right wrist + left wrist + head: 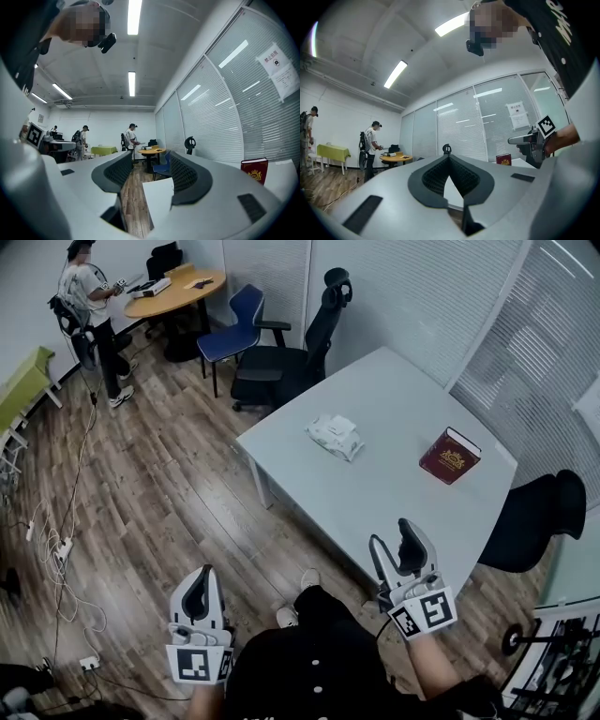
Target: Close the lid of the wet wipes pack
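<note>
The wet wipes pack (336,437) lies flat on the white table (394,493), towards the table's far left part, close to the edge that faces the black office chair (298,352). A white part stands up from the pack's top; whether this is the lid cannot be determined at this scale. A red book (450,456) lies on the same table to the pack's right, apart from it. Both grippers are held low and near the person, well apart from the pack. The left gripper (201,572) is over the wooden floor (159,493), off the table's near left side; the left gripper view shows its fingertips meeting at the front with nothing between them (only a narrow teardrop gap behind the tips). The right gripper (390,532) is at the table's near edge, its jaws standing wide apart and empty; the right gripper view shows only floor and a table corner beyond the gap. Neither gripper touches any object. Beyond the table stand a blue chair (234,329) and a round wooden table (178,292), beside which a second person (89,306) stands. Another black chair (536,519) stands at the white table's right side.
</note>
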Demonstrator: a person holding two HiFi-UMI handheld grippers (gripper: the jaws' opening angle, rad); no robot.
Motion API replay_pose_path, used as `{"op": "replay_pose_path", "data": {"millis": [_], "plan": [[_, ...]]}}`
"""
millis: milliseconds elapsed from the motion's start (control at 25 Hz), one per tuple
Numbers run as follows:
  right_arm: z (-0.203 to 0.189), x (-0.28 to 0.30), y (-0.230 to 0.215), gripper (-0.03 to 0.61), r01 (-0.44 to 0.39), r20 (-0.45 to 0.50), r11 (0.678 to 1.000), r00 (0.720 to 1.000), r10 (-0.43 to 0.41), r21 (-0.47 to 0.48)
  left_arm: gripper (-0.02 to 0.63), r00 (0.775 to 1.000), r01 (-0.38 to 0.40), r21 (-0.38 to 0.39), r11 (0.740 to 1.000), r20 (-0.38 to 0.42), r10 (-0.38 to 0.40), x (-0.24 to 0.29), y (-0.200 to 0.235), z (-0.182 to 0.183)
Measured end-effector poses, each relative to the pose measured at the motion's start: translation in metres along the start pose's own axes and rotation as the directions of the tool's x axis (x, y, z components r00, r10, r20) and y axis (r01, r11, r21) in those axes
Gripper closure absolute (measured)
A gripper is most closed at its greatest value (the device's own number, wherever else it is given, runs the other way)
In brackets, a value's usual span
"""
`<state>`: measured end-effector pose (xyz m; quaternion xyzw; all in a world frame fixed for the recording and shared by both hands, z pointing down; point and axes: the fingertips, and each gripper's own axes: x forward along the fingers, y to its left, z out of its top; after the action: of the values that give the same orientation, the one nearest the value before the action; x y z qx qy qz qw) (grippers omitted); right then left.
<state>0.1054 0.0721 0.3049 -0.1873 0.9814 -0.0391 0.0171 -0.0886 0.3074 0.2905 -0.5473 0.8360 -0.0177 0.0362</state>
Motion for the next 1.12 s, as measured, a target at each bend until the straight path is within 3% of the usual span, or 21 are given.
{"op": "replay_pose_path", "data": {"millis": [360, 1120], "plan": [[-0.008, 0.052, -0.011, 0.327, -0.016, -0.005, 1.0, 1.0, 0.016, 0.014, 0.603, 0.999, -0.035, 0.0, 0.999, -0.01, 0.035, 0.031, 0.027, -0.008], [-0.004, 0.192, -0.058, 0.327, -0.042, -0.003, 0.999, 0.999, 0.042, 0.018, 0.601, 0.998, -0.064, 0.02, 0.998, -0.009, 0.064, 0.154, 0.088, -0.009]]}}
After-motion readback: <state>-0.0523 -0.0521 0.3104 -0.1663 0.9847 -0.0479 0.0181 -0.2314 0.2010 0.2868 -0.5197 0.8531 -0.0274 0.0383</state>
